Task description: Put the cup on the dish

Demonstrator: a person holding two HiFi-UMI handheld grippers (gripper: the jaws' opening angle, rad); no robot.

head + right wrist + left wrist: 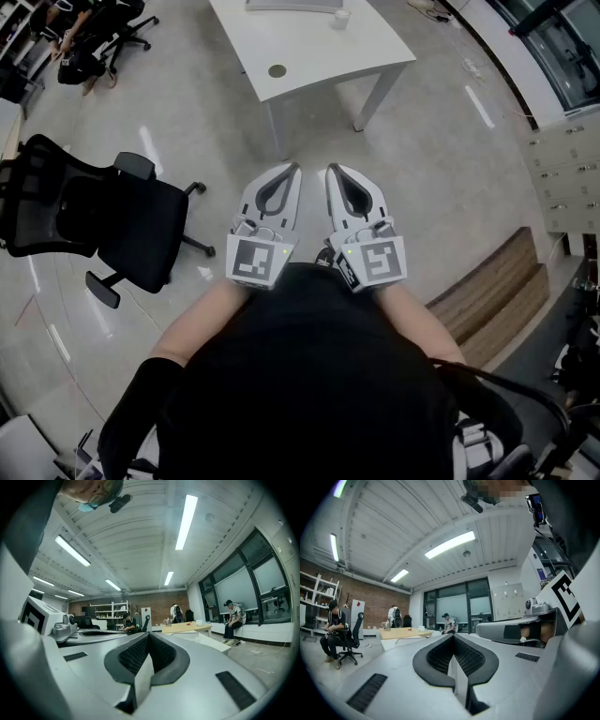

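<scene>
I hold both at chest, tips forward. Left gripper [292, 172] and right gripper [333, 172]: jaws pressed together, nothing between. Likely cup [340, 17] far back on white table [319, 52], well ahead, slightly right, so right gripper nearer. Dark disc [277, 70]: dish? Unsure.

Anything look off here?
Nothing spilled or broken. Only oddity: left gripper and right gripper sit shut and empty at the person's chest, well short of the table; no dish in view.
</scene>
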